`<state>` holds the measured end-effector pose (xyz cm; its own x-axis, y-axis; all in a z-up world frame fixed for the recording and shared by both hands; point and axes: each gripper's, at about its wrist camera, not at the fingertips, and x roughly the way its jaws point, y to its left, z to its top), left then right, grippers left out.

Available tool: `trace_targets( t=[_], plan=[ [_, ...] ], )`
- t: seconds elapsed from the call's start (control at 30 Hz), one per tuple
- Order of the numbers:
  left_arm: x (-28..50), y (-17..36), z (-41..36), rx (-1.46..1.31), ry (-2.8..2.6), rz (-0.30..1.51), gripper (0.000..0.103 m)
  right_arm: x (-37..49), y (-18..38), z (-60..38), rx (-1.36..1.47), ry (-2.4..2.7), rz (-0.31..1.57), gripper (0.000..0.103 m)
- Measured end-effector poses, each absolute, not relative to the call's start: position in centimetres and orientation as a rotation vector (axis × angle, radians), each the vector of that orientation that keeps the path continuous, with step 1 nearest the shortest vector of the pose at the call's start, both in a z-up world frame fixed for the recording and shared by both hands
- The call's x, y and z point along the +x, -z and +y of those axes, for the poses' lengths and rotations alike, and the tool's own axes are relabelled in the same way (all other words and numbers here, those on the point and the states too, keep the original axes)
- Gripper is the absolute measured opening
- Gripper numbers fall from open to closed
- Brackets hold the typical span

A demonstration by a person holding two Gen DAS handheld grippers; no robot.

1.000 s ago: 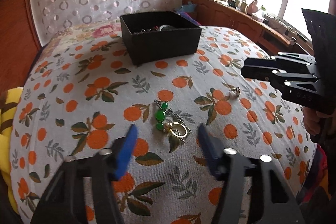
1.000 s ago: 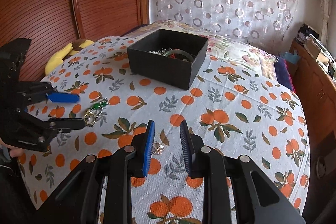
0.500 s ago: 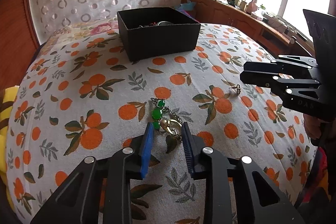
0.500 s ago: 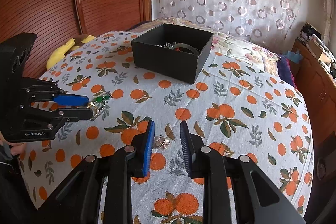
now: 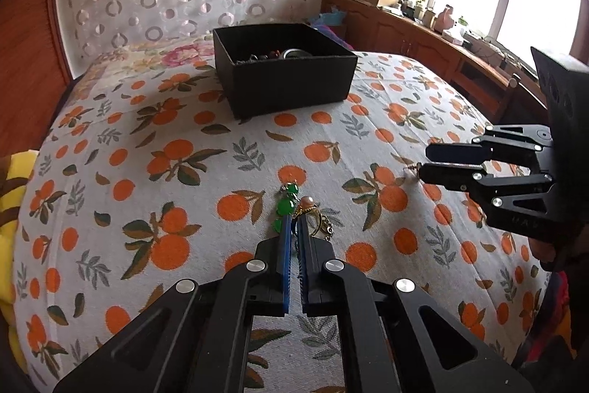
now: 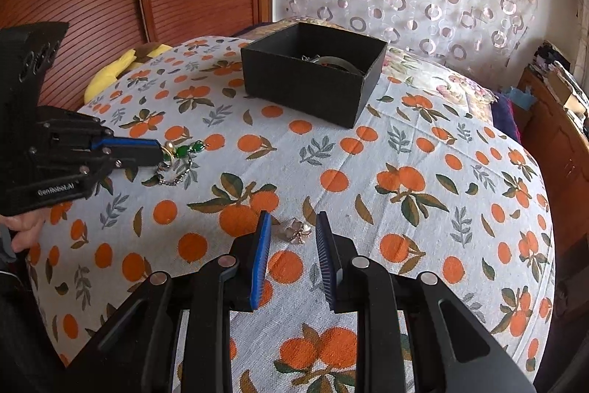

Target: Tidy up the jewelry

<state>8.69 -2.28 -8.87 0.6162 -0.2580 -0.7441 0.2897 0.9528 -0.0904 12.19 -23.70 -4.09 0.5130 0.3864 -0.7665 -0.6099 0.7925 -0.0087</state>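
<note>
The bed (image 5: 191, 142), under an orange-print cover, carries a black box (image 5: 283, 76) holding jewelry. The right gripper (image 6: 292, 227) hovers with its jaws part open either side of a small flower-shaped earring (image 6: 296, 230), not touching it. The left gripper (image 5: 293, 221) has just closed its jaws onto a charm (image 5: 287, 205) of green beads, gold ring and chain, lying near the box.
</note>
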Motion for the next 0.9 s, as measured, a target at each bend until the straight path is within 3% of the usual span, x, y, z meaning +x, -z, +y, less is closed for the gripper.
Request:
trace_targets(
  t=[0.6, 0.63, 0.9],
  plan=[
    [8.7, 7.7, -1.7, 0.029, 0.301, 0.816, 0.003, 12.9, 5.2, -23.1, -0.318, -0.604, 0.883, 0.027],
    [8.8, 7.6, -1.6, 0.028, 0.299, 0.814, 0.003, 12.8, 5.2, -23.0, -0.321, -0.608, 0.882, 0.017],
    [9.1, 7.4, -1.5, 0.024, 0.292, 0.806, 0.003, 12.5, 4.4, -23.1, -0.313, -0.617, 0.851, 0.017]
  ],
)
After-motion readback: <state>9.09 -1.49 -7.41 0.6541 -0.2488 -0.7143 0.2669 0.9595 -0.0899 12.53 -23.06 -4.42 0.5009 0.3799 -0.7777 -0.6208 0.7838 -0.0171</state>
